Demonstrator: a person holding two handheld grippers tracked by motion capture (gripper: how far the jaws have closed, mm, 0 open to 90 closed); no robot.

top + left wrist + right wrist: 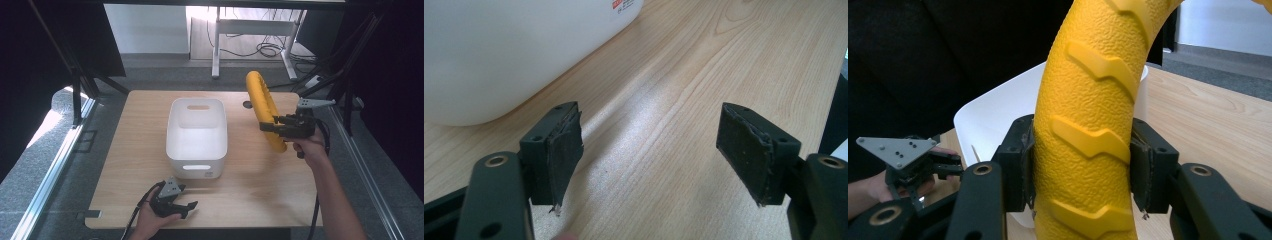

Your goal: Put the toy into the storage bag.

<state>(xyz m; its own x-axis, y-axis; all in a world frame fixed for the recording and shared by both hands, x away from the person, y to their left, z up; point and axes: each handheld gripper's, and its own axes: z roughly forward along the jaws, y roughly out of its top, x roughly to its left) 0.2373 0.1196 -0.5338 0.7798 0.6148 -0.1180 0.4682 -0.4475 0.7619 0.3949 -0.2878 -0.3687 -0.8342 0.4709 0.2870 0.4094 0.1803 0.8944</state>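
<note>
Right gripper: my jaws are clamped on the yellow ring — both pads press its ribbed, pebbled sides, one on each flank, as the right gripper view shows.
Ring: held edge-on and tilted, off the table, over the right half; its top leans toward the far edge, its lower end hangs near my right hand.
Bin: white, open-topped, standing mid-table, left of the ring and apart from it; in the right gripper view it sits behind the ring.
Left gripper: jaws spread wide with nothing between them — bare wood shows in the gap in the left gripper view.
Left hand: low at the near edge of the table, the gripper pointing right, just in front of the bin's near wall.
Table: light wood.
</note>
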